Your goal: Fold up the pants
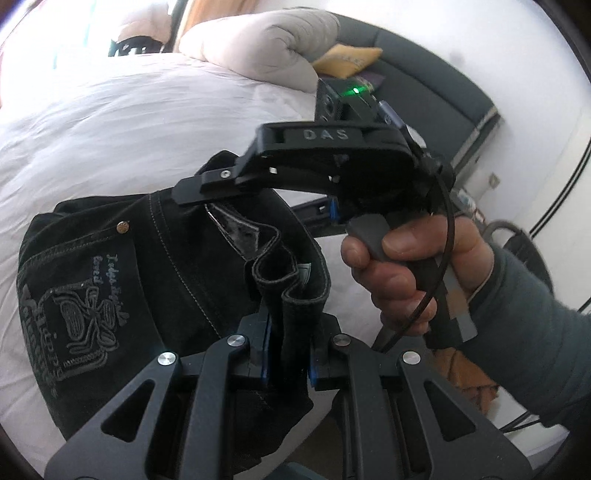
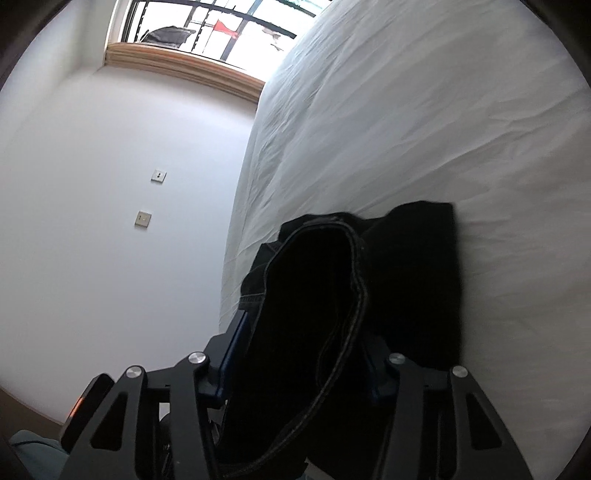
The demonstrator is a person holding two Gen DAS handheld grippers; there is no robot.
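Observation:
Black jeans (image 1: pixel 129 266) with an embroidered back pocket hang over the white bed (image 1: pixel 110 122). My left gripper (image 1: pixel 290 354) is shut on a bunched fold of the jeans' waistband. The right gripper (image 1: pixel 207 194), held in a hand, shows in the left wrist view just above and is clamped on the waistband edge. In the right wrist view the right gripper (image 2: pixel 299 365) is shut on a thick stitched hem of the jeans (image 2: pixel 406 277), which drape against the bed sheet (image 2: pixel 443 129).
A bunched duvet (image 1: pixel 266 48) lies at the bed's head by a dark headboard (image 1: pixel 424 74) and a yellow cushion (image 1: pixel 347 59). A white wall (image 2: pixel 110 221) with switch plates and a window (image 2: pixel 221 22) stand beside the bed.

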